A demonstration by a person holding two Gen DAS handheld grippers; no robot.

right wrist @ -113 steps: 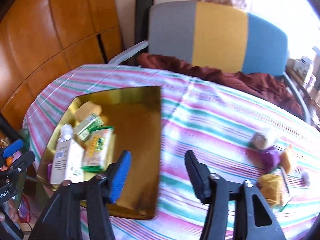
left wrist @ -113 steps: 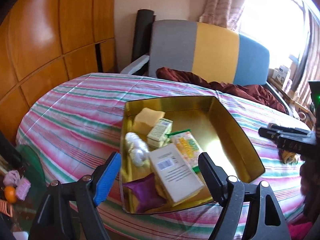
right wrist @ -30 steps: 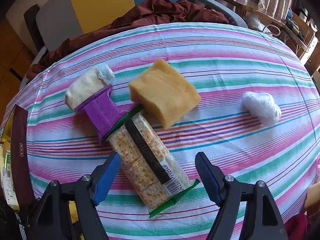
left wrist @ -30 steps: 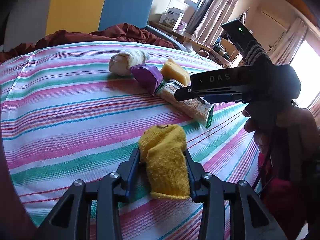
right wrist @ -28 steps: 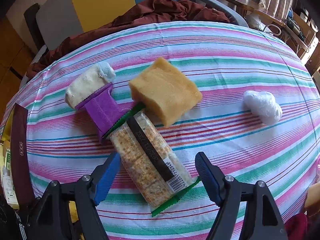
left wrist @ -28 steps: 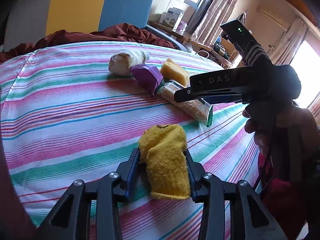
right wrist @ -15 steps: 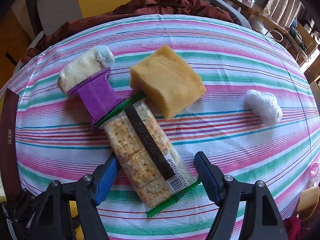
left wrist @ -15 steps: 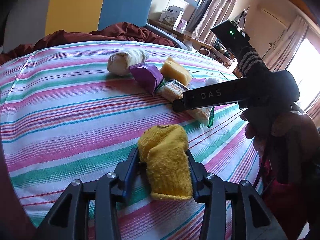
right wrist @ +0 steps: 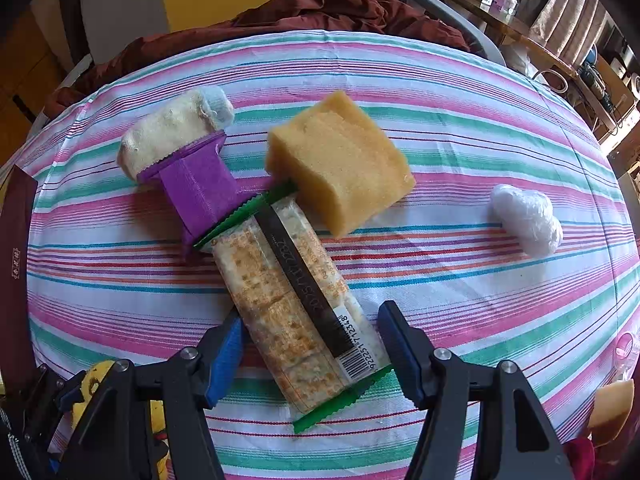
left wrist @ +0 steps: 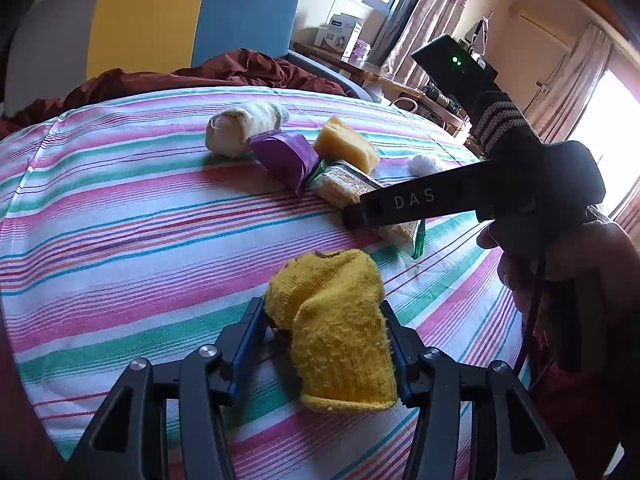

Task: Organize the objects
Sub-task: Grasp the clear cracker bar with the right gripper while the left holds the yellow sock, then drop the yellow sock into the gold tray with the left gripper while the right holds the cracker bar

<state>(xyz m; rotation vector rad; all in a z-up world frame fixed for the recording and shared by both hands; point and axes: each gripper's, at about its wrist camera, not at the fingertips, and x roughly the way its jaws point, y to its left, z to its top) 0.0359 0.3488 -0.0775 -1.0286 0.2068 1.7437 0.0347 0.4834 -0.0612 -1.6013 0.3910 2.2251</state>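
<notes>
Left wrist view: left gripper (left wrist: 324, 320) clamped on folded yellow knitted sock (left wrist: 334, 332), low centre at 6 o'clock, resting on pink-green striped tablecloth (left wrist: 120, 208). Judgement: lift straight up, keep squeeze firm; soft knit compresses, may sag.

Right wrist view: right gripper (right wrist: 310, 344) apart, fingers straddling long clear-and-green cracker packet (right wrist: 296, 296), not yet pinching. Packet runs 11 to 5 o'clock; far end touches purple pouch (right wrist: 198, 188), tan sponge block (right wrist: 340, 164). Judgement: close across width, gently; crackers brittle.

**Daylight flooding in, edges bending**

Sun is blowing out the window (left wrist: 612, 120) at the left wrist view's right edge. The striped tablecloth (right wrist: 440, 280) is bulging under fisheye distortion, corners are darkening, and objects are casting soft shadows.
</notes>
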